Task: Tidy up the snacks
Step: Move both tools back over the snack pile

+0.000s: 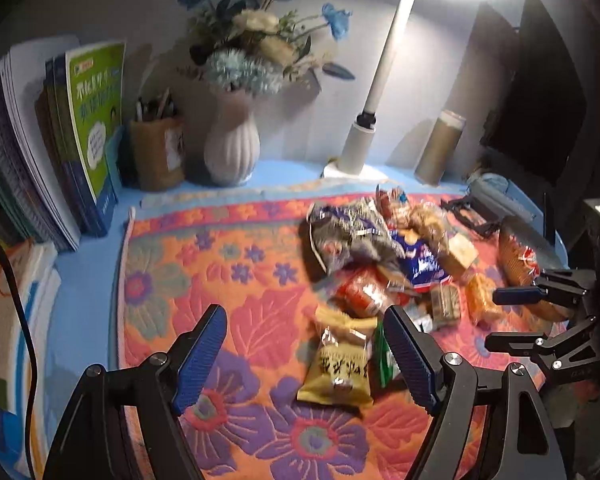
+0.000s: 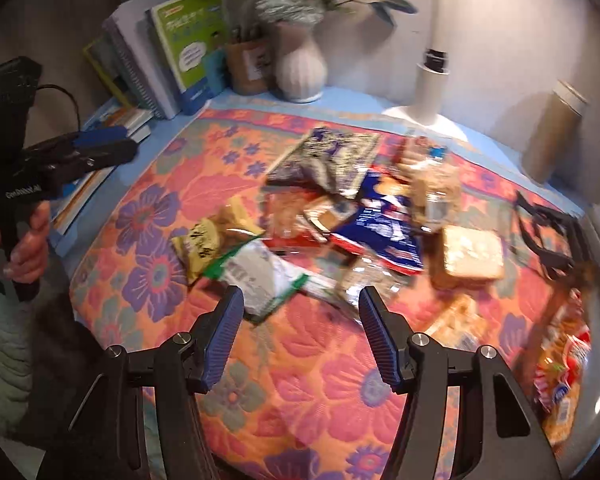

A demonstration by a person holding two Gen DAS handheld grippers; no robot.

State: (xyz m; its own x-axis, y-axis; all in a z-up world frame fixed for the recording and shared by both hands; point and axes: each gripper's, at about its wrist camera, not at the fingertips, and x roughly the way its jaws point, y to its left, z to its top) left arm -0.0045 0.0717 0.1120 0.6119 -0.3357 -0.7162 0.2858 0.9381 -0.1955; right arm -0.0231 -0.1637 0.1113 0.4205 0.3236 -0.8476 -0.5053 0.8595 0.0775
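Left tool (image 1: 305,352) apart and empty, right tool (image 2: 301,332) likewise, yellow packet (image 1: 340,368), snack pile (image 2: 340,208), floral mat (image 1: 228,264)

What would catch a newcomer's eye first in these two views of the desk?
Probably the loud orange, pink and purple flowered quilted mat covering the desk's middle, with a jumbled heap of crinkly snack packets on its right half. Behind them, a ribbed white vase of blue and cream flowers stands by the wall, beside a glaring white desk lamp. A yellow snack packet lies apart, nearest the left gripper's open jaws.
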